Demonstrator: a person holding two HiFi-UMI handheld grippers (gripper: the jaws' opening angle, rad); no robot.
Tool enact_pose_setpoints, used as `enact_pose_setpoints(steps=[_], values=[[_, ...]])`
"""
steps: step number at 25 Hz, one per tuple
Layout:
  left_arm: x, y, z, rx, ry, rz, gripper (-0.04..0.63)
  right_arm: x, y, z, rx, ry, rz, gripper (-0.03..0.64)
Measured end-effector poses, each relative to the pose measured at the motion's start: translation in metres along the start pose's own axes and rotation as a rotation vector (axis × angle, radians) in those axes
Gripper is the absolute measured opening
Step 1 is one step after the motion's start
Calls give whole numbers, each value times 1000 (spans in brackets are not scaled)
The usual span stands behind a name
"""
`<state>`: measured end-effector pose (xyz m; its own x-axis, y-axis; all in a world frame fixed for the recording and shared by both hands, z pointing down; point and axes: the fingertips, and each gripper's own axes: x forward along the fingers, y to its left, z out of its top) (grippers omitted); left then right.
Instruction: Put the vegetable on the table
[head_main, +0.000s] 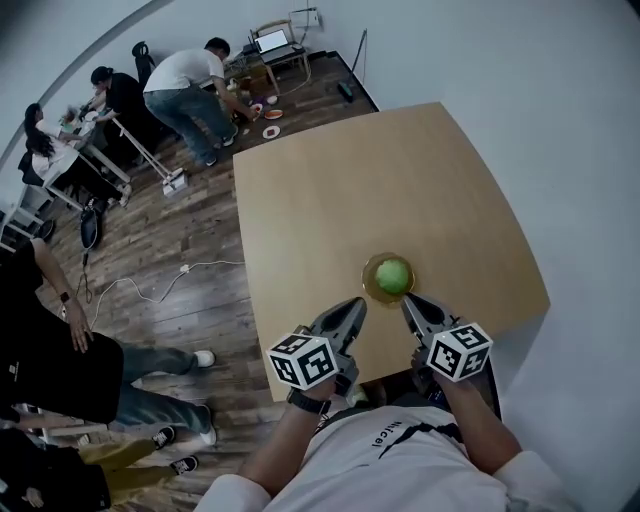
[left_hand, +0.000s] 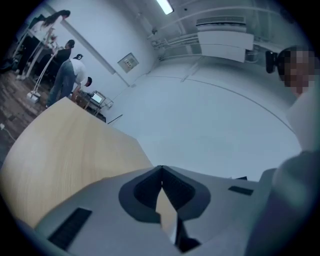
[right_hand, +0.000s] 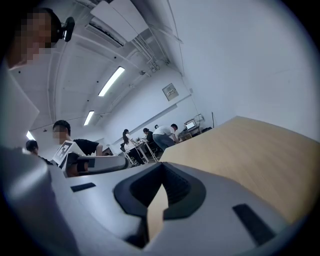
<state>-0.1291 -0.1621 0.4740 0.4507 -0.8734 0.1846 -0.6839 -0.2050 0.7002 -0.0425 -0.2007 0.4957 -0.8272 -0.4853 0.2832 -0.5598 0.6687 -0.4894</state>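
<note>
- On the near part of the tabletop (head_main: 380, 190), close to its near edge: small round dish (head_main: 369, 283), yellowish-green, standing flat on the wood.
- Vegetable (head_main: 392, 275): round, green, sits in the dish and fills most of it. Not held by either tool.
- L gripper (head_main: 357, 303): low over the tabletop, just beside the dish on its near-left side, tip pointing toward it. Apart from the dish rim.
- L fingers (left_hand: 100, 200): brought together, tips meeting in the left gripper view. Nothing between them, only bare wood ahead.
- R gripper (head_main: 408, 300): near-right of the dish, tip very close to the rim. Contact w/ rim: cannot tell.
- R fingers (right_hand: 225, 200): together, tips meeting in the right gripper view. Nothing clamped.
- Marker cubes (head_main: 302, 360) and (head_main: 459, 350): one at the rear of each gripper, over the tabletop's near edge.
- Rest of tabletop: light wood.
- Bkgd, head view: wood-plank floor (head_main: 180, 250) w/ a white cable (head_main: 150, 285) lying on it. Several people (head_main: 185, 85) around desks at the far left.
- Laptop (head_main: 271, 42): open, by the far wall.
</note>
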Motion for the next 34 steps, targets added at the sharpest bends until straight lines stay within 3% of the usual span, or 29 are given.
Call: enact_pose_setpoints(steps=[5, 14, 34], values=[[-11, -21, 4, 122, -19, -12, 14, -10, 17, 2, -44, -34, 19, 14], [-27, -51, 21, 226, -53, -11, 14, -29, 37, 24, -118, -87, -1, 14], [-26, -39, 15, 187, -53, 11, 14, -24, 36, 16, -140, -81, 11, 14]])
